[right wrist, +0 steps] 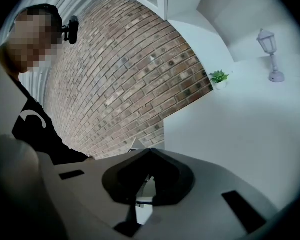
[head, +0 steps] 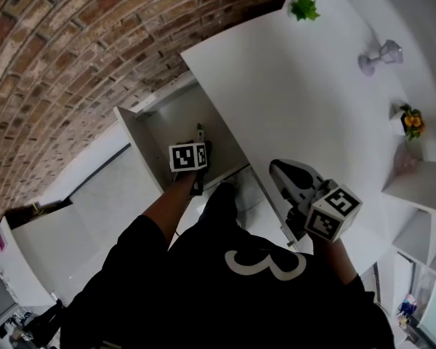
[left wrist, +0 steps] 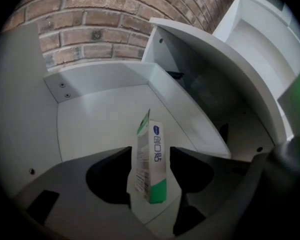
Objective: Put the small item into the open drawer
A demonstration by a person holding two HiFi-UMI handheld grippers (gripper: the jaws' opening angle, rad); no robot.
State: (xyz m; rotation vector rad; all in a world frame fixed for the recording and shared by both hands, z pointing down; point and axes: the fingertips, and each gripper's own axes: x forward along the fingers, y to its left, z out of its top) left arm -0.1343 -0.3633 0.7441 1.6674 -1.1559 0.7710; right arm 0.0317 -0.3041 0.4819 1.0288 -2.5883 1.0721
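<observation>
Item: small carton [left wrist: 151,164], white with green ends, upright and apparently standing on the floor of the open drawer [left wrist: 100,109].
Handling, as I judge it: light, thin-walled, crushable, easily tipped. Best taken across two opposite faces at mid-height, with gentle pressure.
Left tool [left wrist: 150,153]: jaws apart either side of the carton, a sliver of gap on each side, gripping nothing.
Right tool [right wrist: 149,156]: jaws together, empty, above the white counter [right wrist: 240,119].

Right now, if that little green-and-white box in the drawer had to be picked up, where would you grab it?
Probably across its tall side faces, at mid-height, coming from above: the box stands on end on the drawer floor, and the walls block sideways approaches.
</observation>
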